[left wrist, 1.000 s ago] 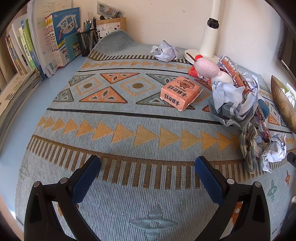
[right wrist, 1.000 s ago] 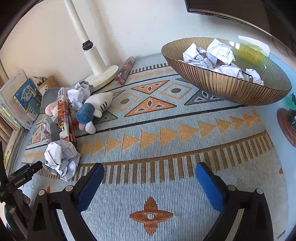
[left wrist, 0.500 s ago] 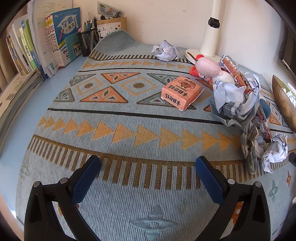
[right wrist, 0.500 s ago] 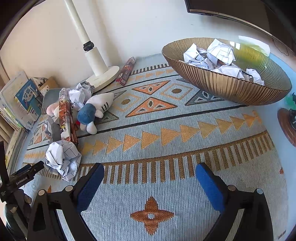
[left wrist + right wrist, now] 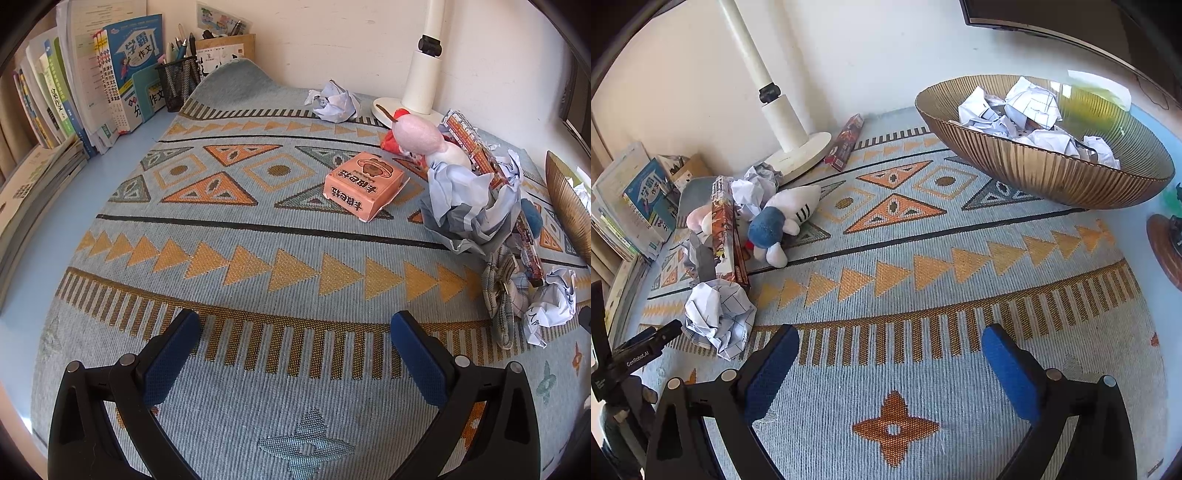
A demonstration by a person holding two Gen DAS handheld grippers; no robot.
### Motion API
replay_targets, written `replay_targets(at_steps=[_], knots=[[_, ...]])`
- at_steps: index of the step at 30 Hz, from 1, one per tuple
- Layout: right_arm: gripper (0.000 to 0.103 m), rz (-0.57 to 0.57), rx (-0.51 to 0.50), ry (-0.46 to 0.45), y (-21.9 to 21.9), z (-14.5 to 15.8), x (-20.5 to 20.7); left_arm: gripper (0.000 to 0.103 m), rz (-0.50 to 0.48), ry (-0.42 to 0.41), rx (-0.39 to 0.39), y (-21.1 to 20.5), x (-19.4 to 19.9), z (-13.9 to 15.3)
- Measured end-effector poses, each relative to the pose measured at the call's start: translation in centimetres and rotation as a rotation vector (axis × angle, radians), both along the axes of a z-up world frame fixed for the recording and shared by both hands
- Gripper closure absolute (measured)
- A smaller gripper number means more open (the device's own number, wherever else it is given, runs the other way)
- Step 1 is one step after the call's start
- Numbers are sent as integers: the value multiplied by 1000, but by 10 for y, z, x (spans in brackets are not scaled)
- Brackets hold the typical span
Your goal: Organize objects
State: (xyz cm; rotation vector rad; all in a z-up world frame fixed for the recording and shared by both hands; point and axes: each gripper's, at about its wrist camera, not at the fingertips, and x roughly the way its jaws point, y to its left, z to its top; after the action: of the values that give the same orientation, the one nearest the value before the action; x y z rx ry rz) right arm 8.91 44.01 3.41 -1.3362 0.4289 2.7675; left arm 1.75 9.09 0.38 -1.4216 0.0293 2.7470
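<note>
1. Little has shifted since a second ago: both views have crept slightly toward the clutter, and nothing on the patterned mat (image 5: 258,236) has changed place.
2. At the mat's far right the ribbed gold bowl (image 5: 1034,166) holds several crumpled white papers (image 5: 1030,99).
3. A white lamp base (image 5: 801,155) stands against the wall, with a long printed box (image 5: 846,142) just beside it.
4. Below the lamp lies a pile: a white and blue plush toy (image 5: 786,218), a second long box (image 5: 724,229) and grey crumpled paper (image 5: 469,199).
5. An orange carton (image 5: 364,184) sits apart, left of that pile.
6. One crumpled paper ball (image 5: 718,314) rests at the pile's near end, just ahead of the right gripper's left finger.
7. Left gripper (image 5: 295,332): jaws wide apart, holding nothing.
8. Right gripper (image 5: 890,343): jaws wide apart, holding nothing.
</note>
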Motion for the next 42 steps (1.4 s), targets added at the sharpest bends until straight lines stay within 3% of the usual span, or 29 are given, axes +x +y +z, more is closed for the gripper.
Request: replay_targets(at_steps=[27, 33, 35, 40, 42], knots=[[0, 18, -8, -7, -1, 1, 1, 1, -13, -6, 4, -1, 2, 0], [0, 18, -3, -10, -2, 1, 1, 1, -136, 28, 165, -5, 0, 20], [0, 17, -8, 1, -2, 2, 2, 1, -196, 30, 183, 1, -12, 28], [0, 146, -103, 111, -13, 21, 15, 1, -338, 103, -16, 24, -45, 33], [0, 181, -136, 113, -26, 26, 13, 1, -365, 90, -31, 26, -61, 27]])
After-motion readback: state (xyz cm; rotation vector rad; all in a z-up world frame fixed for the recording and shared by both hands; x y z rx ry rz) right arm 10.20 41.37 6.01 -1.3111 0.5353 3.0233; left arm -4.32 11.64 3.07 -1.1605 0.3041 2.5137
